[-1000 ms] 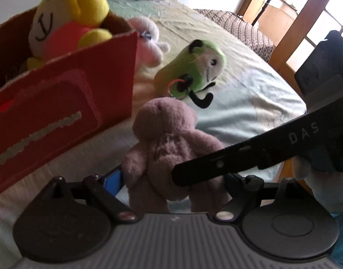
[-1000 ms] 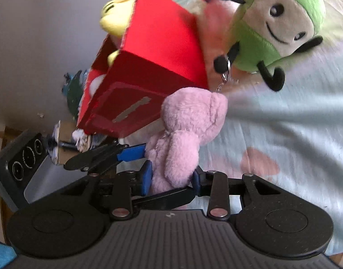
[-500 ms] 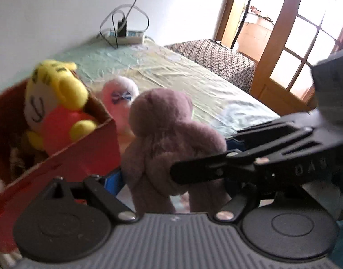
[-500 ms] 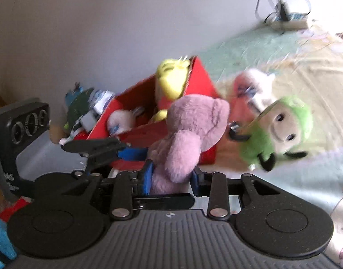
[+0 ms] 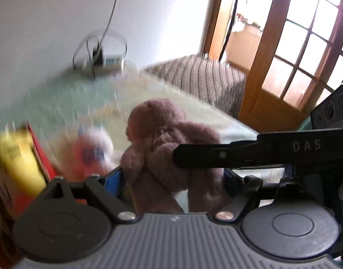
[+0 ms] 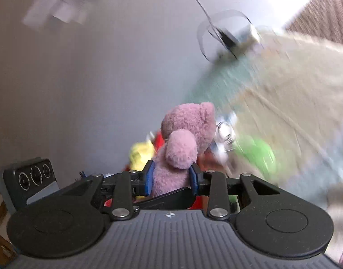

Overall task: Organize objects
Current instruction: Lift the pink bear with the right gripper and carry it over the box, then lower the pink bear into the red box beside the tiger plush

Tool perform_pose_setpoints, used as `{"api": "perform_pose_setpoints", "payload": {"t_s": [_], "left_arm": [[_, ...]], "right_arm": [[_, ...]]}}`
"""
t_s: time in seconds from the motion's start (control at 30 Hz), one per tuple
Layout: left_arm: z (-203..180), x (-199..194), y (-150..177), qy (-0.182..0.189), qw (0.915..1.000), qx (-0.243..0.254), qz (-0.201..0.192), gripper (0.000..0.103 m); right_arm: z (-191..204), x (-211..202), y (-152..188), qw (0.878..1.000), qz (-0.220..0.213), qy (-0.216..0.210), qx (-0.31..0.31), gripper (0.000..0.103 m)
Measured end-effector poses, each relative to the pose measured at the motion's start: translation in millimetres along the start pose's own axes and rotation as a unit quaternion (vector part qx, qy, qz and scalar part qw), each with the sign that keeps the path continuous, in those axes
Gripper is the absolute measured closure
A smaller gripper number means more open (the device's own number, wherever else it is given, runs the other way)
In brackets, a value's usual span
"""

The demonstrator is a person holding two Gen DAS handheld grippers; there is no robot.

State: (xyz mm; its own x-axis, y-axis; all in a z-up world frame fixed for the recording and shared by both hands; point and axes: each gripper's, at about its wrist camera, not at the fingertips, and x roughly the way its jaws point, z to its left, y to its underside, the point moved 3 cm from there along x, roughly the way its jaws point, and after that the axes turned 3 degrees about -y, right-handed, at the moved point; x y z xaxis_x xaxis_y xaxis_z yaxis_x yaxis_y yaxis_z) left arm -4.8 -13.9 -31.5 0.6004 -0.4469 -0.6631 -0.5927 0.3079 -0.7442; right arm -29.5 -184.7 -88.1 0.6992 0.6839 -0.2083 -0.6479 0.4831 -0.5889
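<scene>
Both grippers clamped the pink teddy [image 5: 169, 148]: left gripper [image 5: 171, 180] fingers closed on its lower body; right gripper [image 6: 171, 178] fingers closed on its middle; teddy was held in the air above the bed [image 5: 59, 98], beside the red box [image 5: 40, 152]; carry step likely; next it needs lowering over the box, then both releasing.
</scene>
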Motion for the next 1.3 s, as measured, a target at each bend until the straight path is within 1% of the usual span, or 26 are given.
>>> {"api": "perform_pose_setpoints", "payload": {"t_s": [0.03,0.1,0.17,0.33,0.47,0.7,0.87,0.97,1.07,1.13,1.2,1.3], "left_arm": [[-1,-4,-8,-0.004,0.9999,0.006,-0.013,0.018],[-3,-1,-21,-0.014,0.9995,0.014,-0.026,0.018],[0,-6,-33,-0.024,0.9989,0.016,-0.038,0.018],[12,-38,-58,-0.054,0.9947,0.019,-0.086,0.018],[21,-63,-66,-0.087,0.9890,0.012,-0.119,0.018],[47,-99,-54,-0.140,0.9801,-0.020,-0.139,0.018],[73,-129,-43,-0.179,0.9713,-0.045,-0.150,0.018],[89,-150,-36,-0.200,0.9655,-0.058,-0.157,0.018],[106,-164,-26,-0.220,0.9601,-0.070,-0.158,0.018],[119,-172,-18,-0.226,0.9579,-0.084,-0.156,0.018],[131,-174,-12,-0.225,0.9574,-0.100,-0.151,0.018],[157,-180,8,-0.217,0.9582,-0.127,-0.136,0.018]], "right_arm": [[3,1,-6,1.000,0.000,-0.003,-0.008,0.069],[5,5,-17,1.000,-0.004,-0.015,-0.005,0.069],[14,9,-28,0.999,-0.010,-0.028,-0.028,0.069],[47,23,-54,0.994,-0.022,-0.080,-0.073,0.069],[70,32,-58,0.988,-0.017,-0.105,-0.111,0.069],[103,71,-53,0.979,0.021,-0.148,-0.137,0.069],[137,101,-43,0.971,0.048,-0.175,-0.158,0.069],[159,119,-35,0.966,0.064,-0.184,-0.168,0.068],[180,131,-21,0.964,0.085,-0.184,-0.173,0.068],[190,143,-11,0.963,0.099,-0.178,-0.175,0.068],[195,150,-1,0.964,0.112,-0.169,-0.174,0.068],[197,164,17,0.965,0.134,-0.141,-0.176,0.068]]}}
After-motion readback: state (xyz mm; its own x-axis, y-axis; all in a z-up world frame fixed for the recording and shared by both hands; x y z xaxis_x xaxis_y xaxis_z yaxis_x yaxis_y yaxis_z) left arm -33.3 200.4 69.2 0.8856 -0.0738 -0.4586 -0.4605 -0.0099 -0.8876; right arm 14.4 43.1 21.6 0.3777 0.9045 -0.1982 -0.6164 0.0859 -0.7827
